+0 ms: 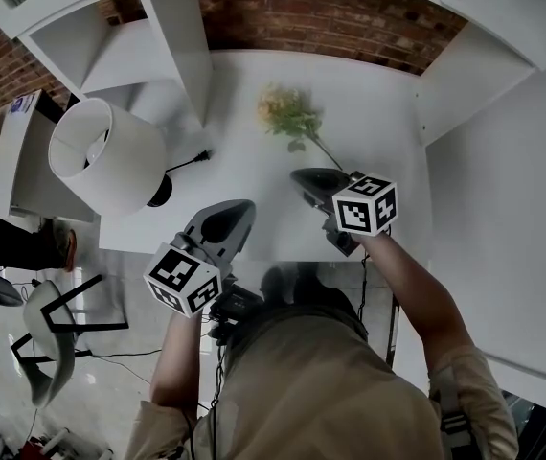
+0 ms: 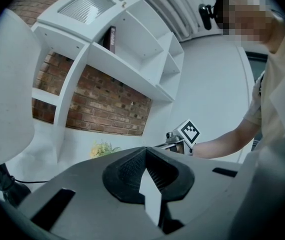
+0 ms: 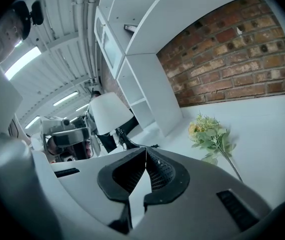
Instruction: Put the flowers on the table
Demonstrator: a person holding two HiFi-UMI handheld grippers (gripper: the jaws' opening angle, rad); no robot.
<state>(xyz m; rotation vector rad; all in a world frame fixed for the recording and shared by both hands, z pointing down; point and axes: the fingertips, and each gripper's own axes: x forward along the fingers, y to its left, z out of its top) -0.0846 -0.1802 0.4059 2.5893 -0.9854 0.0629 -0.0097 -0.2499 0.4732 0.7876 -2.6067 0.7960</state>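
A small bunch of yellow-green flowers (image 1: 287, 113) lies flat on the white table (image 1: 388, 113), its thin stem running toward me. My right gripper (image 1: 300, 175) hovers just at the stem's near end, jaws shut with nothing between them. In the right gripper view the flowers (image 3: 210, 134) lie to the right of the closed right gripper (image 3: 146, 149), apart from it. My left gripper (image 1: 242, 207) is held over the table's front edge, lower left of the flowers, also shut and empty. From the left gripper (image 2: 145, 149) the flowers (image 2: 101, 149) show far off by the brick wall.
A white lamp (image 1: 110, 156) with a black base and cord stands at the table's left. A white shelf unit (image 1: 148, 46) rises behind it; a brick wall (image 1: 321, 12) backs the table. White panels close in the right side. A black chair (image 1: 53, 319) stands on the floor at left.
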